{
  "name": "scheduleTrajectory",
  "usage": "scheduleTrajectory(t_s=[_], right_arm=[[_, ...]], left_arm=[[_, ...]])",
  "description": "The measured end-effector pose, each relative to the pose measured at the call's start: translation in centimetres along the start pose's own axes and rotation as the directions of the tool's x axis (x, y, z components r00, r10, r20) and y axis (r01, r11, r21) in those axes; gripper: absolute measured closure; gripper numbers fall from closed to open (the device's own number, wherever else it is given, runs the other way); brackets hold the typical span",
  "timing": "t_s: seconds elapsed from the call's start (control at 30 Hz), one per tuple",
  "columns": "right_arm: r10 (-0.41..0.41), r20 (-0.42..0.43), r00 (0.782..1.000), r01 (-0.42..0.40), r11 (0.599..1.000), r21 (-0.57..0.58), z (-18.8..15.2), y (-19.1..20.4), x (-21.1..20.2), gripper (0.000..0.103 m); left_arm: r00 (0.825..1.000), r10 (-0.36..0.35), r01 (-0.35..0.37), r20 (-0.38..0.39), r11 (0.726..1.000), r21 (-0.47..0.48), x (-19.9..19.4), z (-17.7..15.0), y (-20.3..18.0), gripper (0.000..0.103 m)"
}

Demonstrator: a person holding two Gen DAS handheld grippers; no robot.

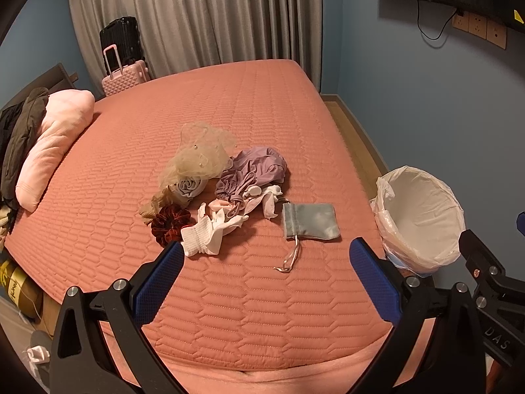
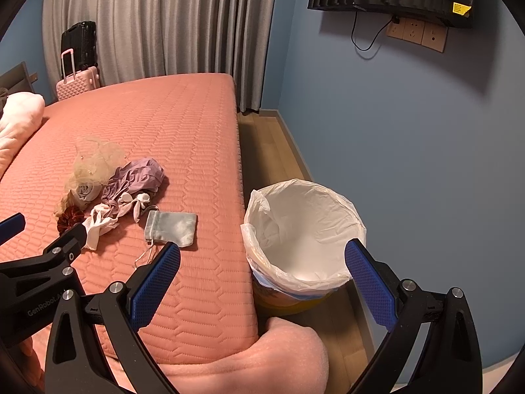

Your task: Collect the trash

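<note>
In the left wrist view the left gripper (image 1: 265,279) hangs wide apart and empty above the quilted salmon bed (image 1: 229,312), and the heap of soft items lies straight ahead at the frame's centre. Nearest is the grey satin pouch (image 1: 310,220), flat and rectangular, its long axis running left to right, with its drawstring (image 1: 290,257) trailing down toward the tongs. Left of it lie ribbed white socks (image 1: 210,233), a dark red velvet scrunchie (image 1: 170,221), crumpled lilac fabric (image 1: 259,164) and stiff beige tulle (image 1: 200,154). The lined trash bin (image 1: 423,216) stands at the right edge, off the bed. In the right wrist view the right gripper (image 2: 262,282) is likewise spread wide, holding nothing, with the bin (image 2: 305,229) directly ahead between its fingers, its thin white liner crinkled over the rim. The pouch (image 2: 172,228) sits lower left of centre, just past the left finger. The left gripper (image 2: 49,256) looks nearer the heap, the right nearer the bin.
</note>
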State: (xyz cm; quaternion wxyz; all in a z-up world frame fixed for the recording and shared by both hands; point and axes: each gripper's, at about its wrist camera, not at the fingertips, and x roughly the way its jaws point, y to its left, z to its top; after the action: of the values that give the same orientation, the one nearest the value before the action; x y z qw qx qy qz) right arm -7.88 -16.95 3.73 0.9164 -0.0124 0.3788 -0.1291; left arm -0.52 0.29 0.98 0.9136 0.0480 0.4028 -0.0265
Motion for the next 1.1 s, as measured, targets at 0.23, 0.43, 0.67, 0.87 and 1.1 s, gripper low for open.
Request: scheduleTrajectory(t_s=[0.23, 0.43, 0.67, 0.87, 1.1], right_arm=[[0.001, 0.0, 1.0, -0.001, 1.0, 0.002, 0.0, 0.2, 0.1, 0.006], [0.002, -0.003, 1.0, -0.002, 1.0, -0.002, -0.1, 0.4, 0.2, 0.006], [0.003, -0.005, 1.0, -0.003, 1.0, -0.001, -0.3, 0.3, 0.3, 0.006], [0.004, -0.013, 1.0, -0.004, 1.0, 0.0, -0.2, 0.1, 0.6, 0.006], [-0.002, -0.015, 1.0, 0.002, 1.0, -0.003, -0.2, 0.1, 0.8, 0.006]], left_arm=[[1.0, 0.002, -0.002, 0.0, 1.0, -0.006, 0.0, 0.0, 0.3, 0.007], [1.0, -0.002, 0.001, -0.002, 1.0, -0.018, 0.0, 0.0, 0.5, 0.007], [1.0, -0.006, 0.006, -0.011, 1.0, -0.021, 0.3, -0.1, 0.4, 0.007], [1.0, -0.005, 0.005, -0.019, 1.0, -0.02, 0.7, -0.1, 0.1, 0.007], [1.0, -0.004, 0.004, -0.026, 1.0, -0.02, 1.0, -0.1, -0.1, 0.007]])
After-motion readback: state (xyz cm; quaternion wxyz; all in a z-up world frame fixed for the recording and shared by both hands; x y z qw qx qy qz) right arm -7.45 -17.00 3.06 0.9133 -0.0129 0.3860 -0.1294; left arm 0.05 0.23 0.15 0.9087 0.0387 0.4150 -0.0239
